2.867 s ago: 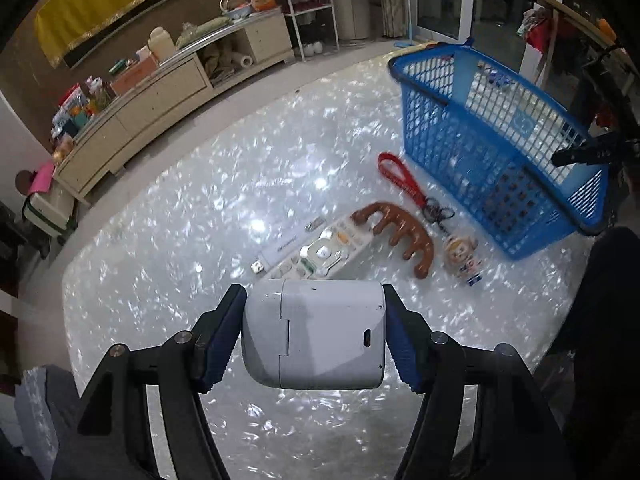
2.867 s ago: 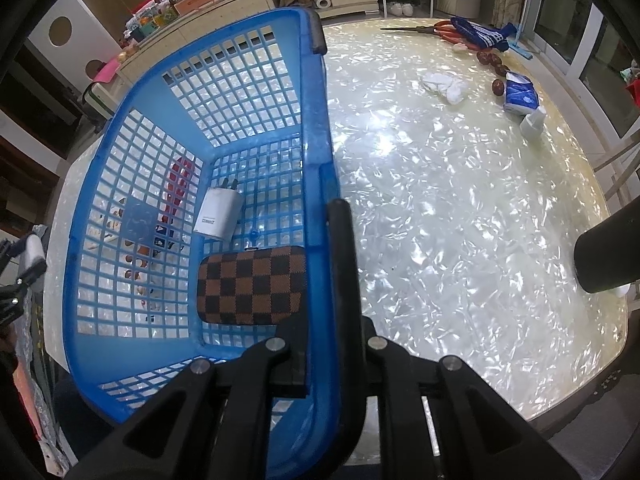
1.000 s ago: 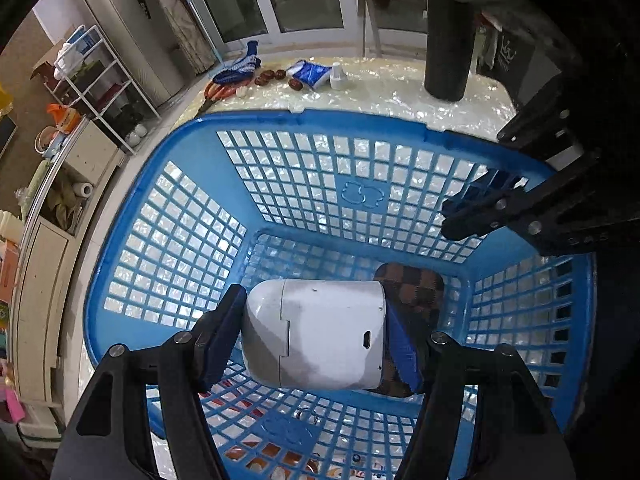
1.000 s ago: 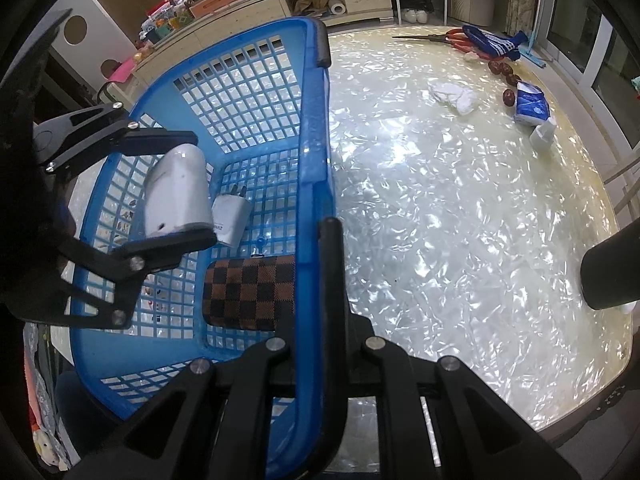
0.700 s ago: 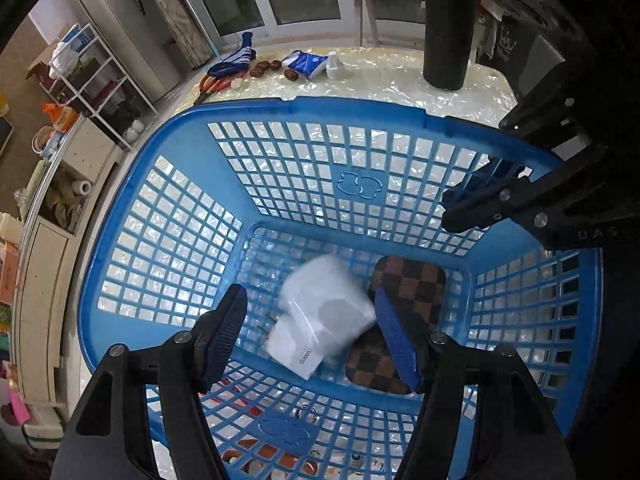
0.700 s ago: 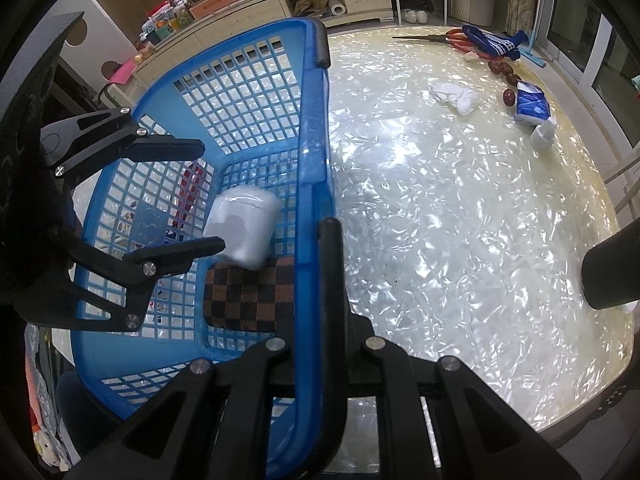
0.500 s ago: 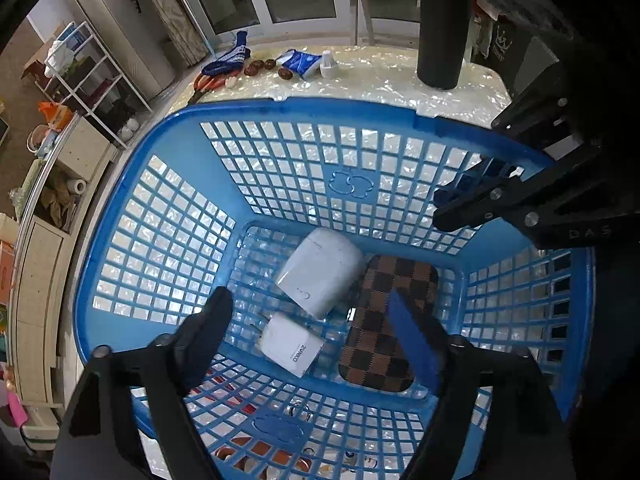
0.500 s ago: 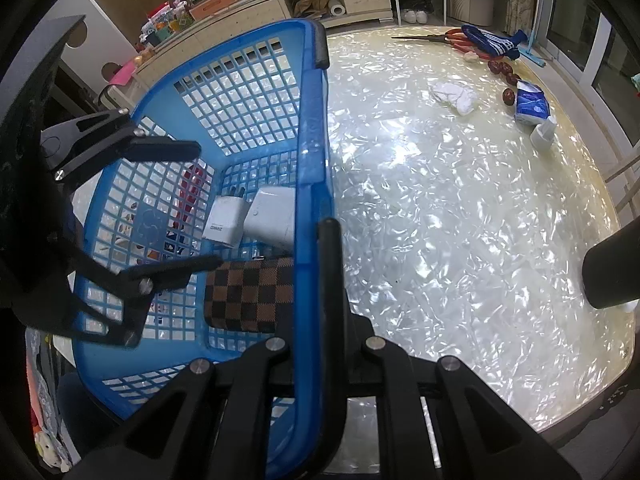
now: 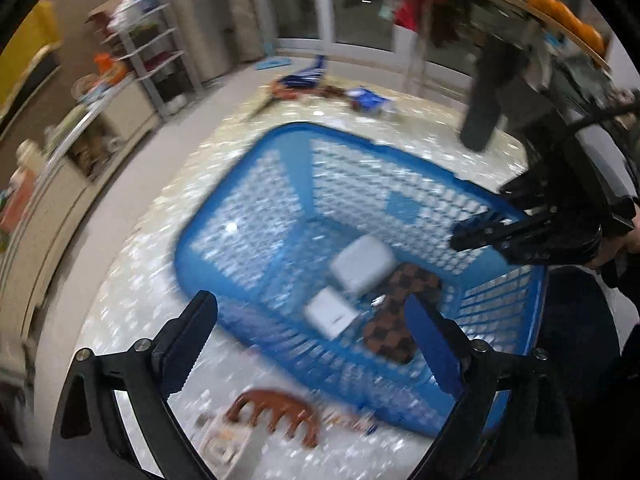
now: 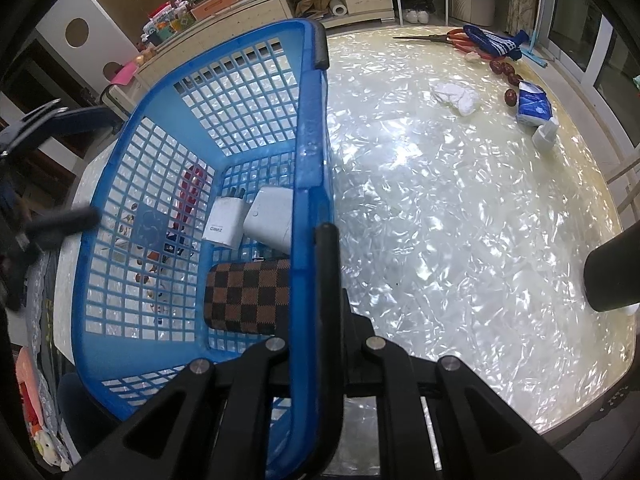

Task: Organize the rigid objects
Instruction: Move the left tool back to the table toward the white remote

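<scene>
A blue basket stands on the pearly table. Inside lie a white rounded box, a white charger and a brown checkered case. My left gripper is open and empty, above the basket's near wall. My right gripper is shut on the basket's rim and black handle. A brown comb-like claw lies on the table in front of the basket.
On the far table lie red scissors, a blue striped sock, a white cloth, brown beads, a blue tissue pack. A dark cylinder stands at right. A red strap shows through the basket mesh.
My left gripper let go of the white box, which dropped into the basket beside the charger. The gripper then opened wide and drew back from over the basket. The right gripper stayed put.
</scene>
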